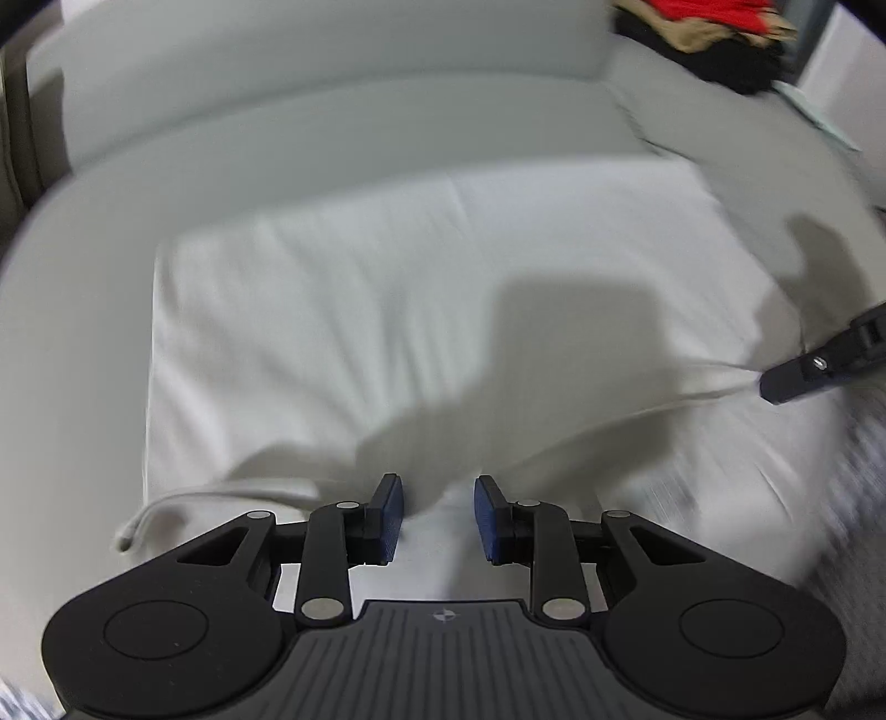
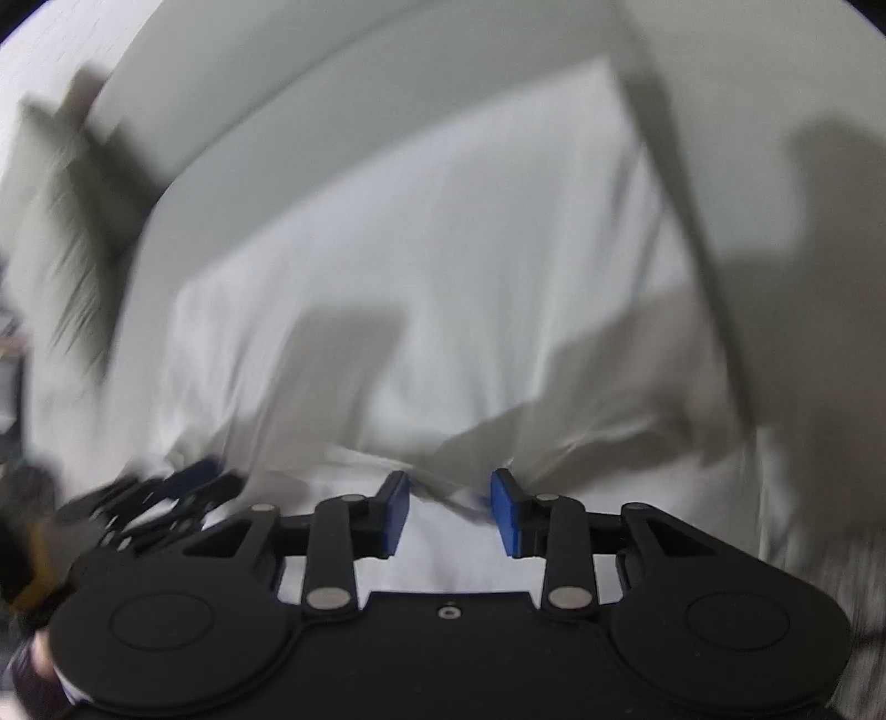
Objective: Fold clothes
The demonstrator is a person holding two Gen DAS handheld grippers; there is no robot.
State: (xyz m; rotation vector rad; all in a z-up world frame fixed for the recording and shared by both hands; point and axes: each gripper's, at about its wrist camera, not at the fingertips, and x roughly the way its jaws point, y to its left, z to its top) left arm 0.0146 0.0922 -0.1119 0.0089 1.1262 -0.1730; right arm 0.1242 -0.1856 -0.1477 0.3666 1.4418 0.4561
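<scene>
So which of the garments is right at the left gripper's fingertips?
The white garment spread flat before the left gripper; the red, tan and black clothes are piled far off.

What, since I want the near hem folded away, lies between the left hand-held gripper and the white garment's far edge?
Nothing visible: the white garment lies bare to its far edge. The clothes pile sits beyond it, far right.

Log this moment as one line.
left gripper: open | right gripper: open | white garment: flat on sofa
</scene>
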